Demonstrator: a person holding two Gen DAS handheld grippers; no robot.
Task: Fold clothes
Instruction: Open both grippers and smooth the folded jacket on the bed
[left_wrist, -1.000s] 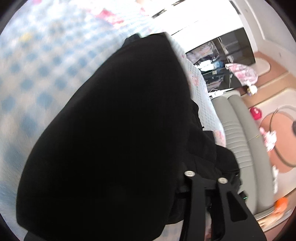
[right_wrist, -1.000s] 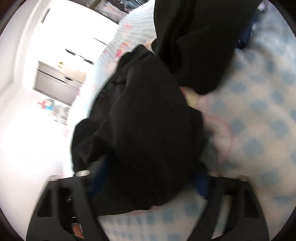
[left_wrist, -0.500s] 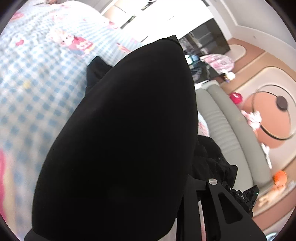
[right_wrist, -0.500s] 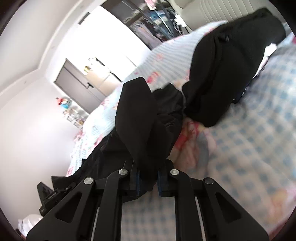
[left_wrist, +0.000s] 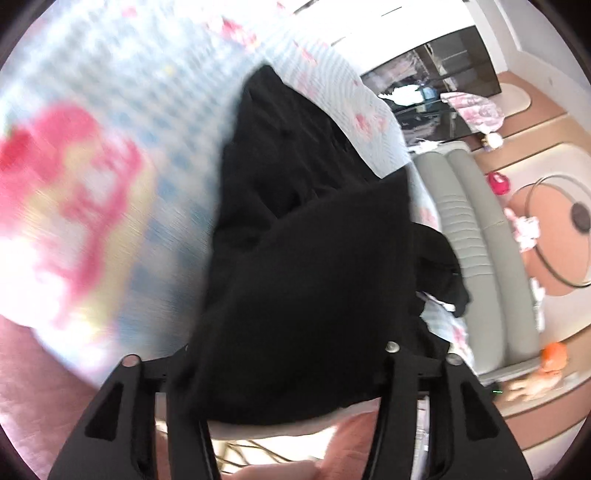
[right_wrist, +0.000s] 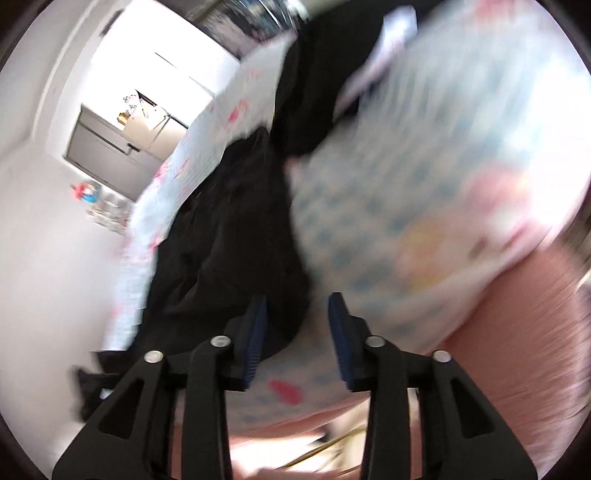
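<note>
The left gripper (left_wrist: 291, 369) has its jaws opening, and a thick fold of the black fabric garment (left_wrist: 310, 258) lies between and over its fingers, hiding the pads, so I cannot tell whether they still press on the cloth or have let go. The rest of that garment runs ahead of the left gripper across the blue-and-white checked bedsheet with pink cartoon prints (left_wrist: 110, 110). One risk is that the fold, released while the view is this blurred with motion, slumps off line and undoes the crease. Another is that the fabric snags on a finger and is dragged back toward the edge of the bed. To the right, the right gripper (right_wrist: 297, 339) is also opening, its blue ribbed pads (right_wrist: 256, 339) apart with only bedsheet showing between them. The black garment lies just ahead and left of it, touching or nearly touching the left pad, which could catch it. No brand, label or writing can be read in either view.
</note>
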